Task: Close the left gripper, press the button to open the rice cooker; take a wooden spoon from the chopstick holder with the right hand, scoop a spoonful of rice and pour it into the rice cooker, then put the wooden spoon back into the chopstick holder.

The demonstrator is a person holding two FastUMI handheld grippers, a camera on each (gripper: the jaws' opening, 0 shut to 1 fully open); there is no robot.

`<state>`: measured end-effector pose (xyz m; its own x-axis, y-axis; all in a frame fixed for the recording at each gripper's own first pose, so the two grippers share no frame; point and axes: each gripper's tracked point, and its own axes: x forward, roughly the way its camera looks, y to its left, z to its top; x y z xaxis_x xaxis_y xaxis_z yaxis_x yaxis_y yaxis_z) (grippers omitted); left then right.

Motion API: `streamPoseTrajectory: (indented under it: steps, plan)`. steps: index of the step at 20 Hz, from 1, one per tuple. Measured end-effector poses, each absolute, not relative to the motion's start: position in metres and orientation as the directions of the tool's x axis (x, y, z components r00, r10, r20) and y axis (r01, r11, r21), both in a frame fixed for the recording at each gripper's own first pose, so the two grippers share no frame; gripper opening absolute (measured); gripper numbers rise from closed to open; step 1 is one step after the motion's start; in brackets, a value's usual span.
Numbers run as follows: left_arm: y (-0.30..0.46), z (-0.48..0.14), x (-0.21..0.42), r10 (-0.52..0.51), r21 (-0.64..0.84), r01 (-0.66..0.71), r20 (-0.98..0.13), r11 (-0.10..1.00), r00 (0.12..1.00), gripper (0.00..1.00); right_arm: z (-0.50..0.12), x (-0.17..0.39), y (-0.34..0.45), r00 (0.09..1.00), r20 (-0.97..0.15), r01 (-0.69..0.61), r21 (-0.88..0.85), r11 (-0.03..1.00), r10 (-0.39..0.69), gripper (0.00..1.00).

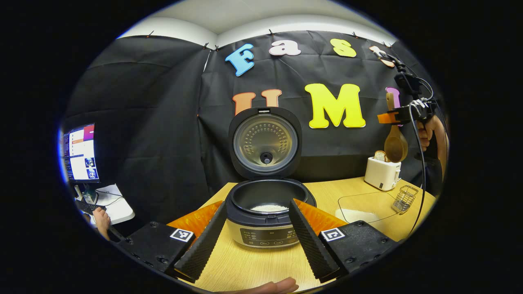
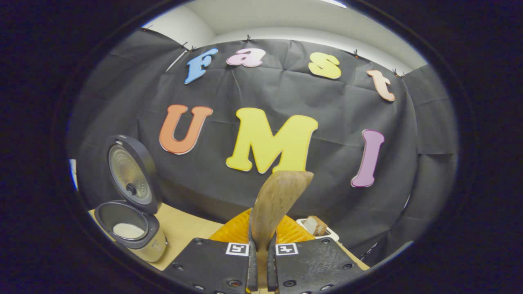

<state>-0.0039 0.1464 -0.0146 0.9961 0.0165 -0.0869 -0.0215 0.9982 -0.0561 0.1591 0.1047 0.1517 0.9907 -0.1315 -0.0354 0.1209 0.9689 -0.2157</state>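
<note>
**Spoon held high, cooker open below**

Jaws first: the right gripper [image 2: 261, 267] is clamped on the wooden spoon [image 2: 274, 204], both fingers pressing its handle, and the left gripper [image 1: 257, 241] stands with its jaws spread wide, holding nothing, one finger on either side of the rice cooker [image 1: 267, 222] as its own view has it.

From the left gripper view, the spoon [image 1: 395, 145] hangs bowl-down at about three o'clock, high above the toaster [image 1: 382, 173] and well clear of the table [image 1: 327, 194]. Whether its bowl carries any rice I cannot tell from here.

What might go wrong, to my eye: the wire chopstick holder [image 1: 405, 199] is small and light-looking, sitting at about four o'clock near the table edge. Lowering the spoon in off-centre could tip it or push it along. The grip is on a narrow handle, so the spoon could also swivel between the fingers and miss the opening. A cable dangling from the right gripper hangs near the holder and might snag.

Containers: the cooker's lid [image 1: 265, 143] stands upright and the pot holds a shallow patch of white rice [image 1: 269, 208]. A clear dish [image 1: 363, 206] beside the holder has a heap of rice at its near end. The holder looks empty. The toaster has a slice of bread [image 1: 380, 155] poking out.
</note>
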Motion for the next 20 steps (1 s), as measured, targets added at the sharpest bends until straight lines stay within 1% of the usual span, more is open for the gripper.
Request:
streamPoseTrajectory:
  steps: [5, 7, 10, 11, 12, 17, 18, 19, 20]
  plan:
    - [0.139, -0.015, -0.002, 0.013, -0.038, -0.016, -0.089, 0.999, 0.996, 0.97, 0.115, 0.154, -0.002, 0.961, -0.091, 0.241, -0.181, 0.954, -0.260, 0.08]
    - [0.137, -0.015, -0.002, 0.020, -0.014, -0.021, -0.090, 1.000, 0.996, 0.97, 0.087, 0.141, -0.026, 0.947, -0.141, 0.265, -0.161, 0.951, -0.288, 0.09]
    - [0.126, -0.016, -0.001, 0.003, 0.004, -0.002, -0.092, 1.000, 0.996, 0.97, 0.052, 0.141, -0.056, 0.931, -0.202, 0.282, -0.130, 0.951, -0.303, 0.09]
    - [0.124, -0.017, 0.001, -0.001, 0.003, 0.002, -0.092, 1.000, 0.996, 0.99, 0.044, 0.141, -0.059, 0.929, -0.213, 0.278, -0.129, 0.952, -0.301, 0.09]
    - [0.124, -0.015, -0.001, -0.002, 0.003, 0.003, -0.088, 1.000, 0.996, 1.00, 0.025, 0.145, -0.062, 0.924, -0.250, 0.269, -0.117, 0.956, -0.290, 0.09]
    - [0.125, -0.015, -0.002, -0.004, 0.001, 0.005, -0.087, 1.000, 0.996, 0.99, -0.024, 0.157, -0.075, 0.891, -0.357, 0.268, -0.081, 0.960, -0.279, 0.10]
    - [0.125, -0.016, -0.002, -0.003, 0.002, 0.003, -0.088, 1.000, 0.996, 0.95, -0.032, 0.159, -0.077, 0.886, -0.370, 0.268, -0.078, 0.960, -0.278, 0.10]
    - [0.125, -0.015, -0.001, -0.002, 0.002, 0.002, -0.088, 1.000, 0.996, 0.99, -0.040, 0.162, -0.091, 0.881, -0.383, 0.272, -0.074, 0.959, -0.279, 0.11]
    - [0.126, -0.016, -0.001, 0.001, 0.003, -0.001, -0.088, 1.000, 0.996, 0.95, -0.051, 0.165, -0.096, 0.872, -0.402, 0.277, -0.062, 0.959, -0.278, 0.11]
